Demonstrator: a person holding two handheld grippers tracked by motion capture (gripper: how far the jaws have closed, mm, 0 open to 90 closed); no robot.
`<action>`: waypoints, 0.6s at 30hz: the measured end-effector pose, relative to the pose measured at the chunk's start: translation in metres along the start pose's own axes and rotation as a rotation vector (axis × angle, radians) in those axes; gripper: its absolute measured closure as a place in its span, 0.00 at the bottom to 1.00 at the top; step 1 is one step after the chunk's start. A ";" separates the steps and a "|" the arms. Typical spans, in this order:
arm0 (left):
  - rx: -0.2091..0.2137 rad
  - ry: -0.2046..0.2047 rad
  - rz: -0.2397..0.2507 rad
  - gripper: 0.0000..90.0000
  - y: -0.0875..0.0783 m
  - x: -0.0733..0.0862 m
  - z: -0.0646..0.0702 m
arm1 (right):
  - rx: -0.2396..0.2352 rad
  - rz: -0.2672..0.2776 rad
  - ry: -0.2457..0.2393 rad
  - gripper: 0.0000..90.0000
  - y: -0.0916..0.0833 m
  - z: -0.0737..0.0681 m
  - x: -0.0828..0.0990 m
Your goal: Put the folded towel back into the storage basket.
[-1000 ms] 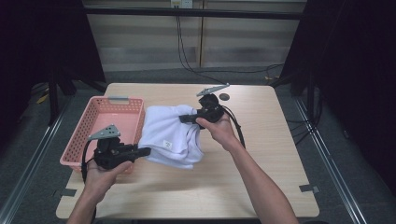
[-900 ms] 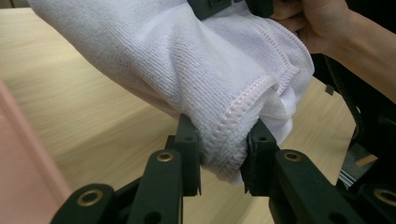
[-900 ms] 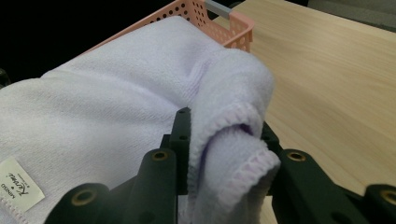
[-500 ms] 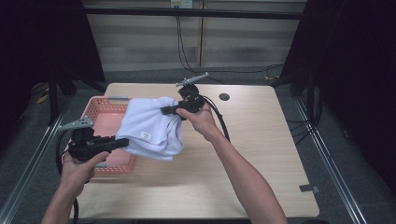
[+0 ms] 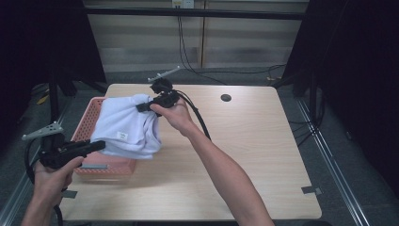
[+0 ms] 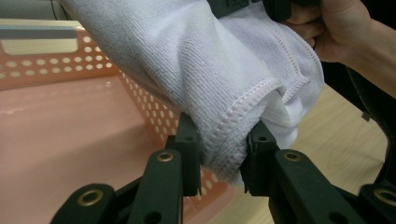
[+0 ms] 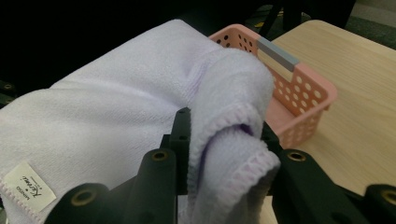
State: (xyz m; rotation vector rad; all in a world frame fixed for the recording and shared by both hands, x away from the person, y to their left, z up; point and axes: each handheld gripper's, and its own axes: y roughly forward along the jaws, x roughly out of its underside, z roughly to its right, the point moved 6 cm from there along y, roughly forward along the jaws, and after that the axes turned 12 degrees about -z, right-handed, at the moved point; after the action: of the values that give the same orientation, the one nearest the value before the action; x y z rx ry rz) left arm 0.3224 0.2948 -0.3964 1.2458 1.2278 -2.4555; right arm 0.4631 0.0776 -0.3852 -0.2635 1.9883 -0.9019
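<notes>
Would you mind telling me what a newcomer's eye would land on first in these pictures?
Most striking is the white towel, folded and held off the table between two hand-held grippers, hanging over the pink perforated basket at the table's left edge. The left gripper pinches its stitched near edge, and the right gripper is clamped on a bunched fold at the far side. The wooden table to the right lies bare.

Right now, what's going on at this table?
A person holds a folded white towel between two handheld grippers. The left gripper is clamped on one hemmed edge, the right gripper on the opposite end. The towel hangs in the air over the pink perforated basket, which stands at the left edge of the wooden table. It is not yet set down inside.
</notes>
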 end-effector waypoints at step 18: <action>-0.088 -0.095 0.022 0.80 -0.036 0.023 -0.058 | -0.023 -0.057 -0.007 0.77 0.071 -0.021 -0.045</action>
State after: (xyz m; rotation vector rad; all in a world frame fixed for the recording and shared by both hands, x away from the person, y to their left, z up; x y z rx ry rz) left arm 0.3281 0.3655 -0.4101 1.1007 1.2753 -2.3871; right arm 0.4829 0.1606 -0.3975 -0.3373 1.9945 -0.9134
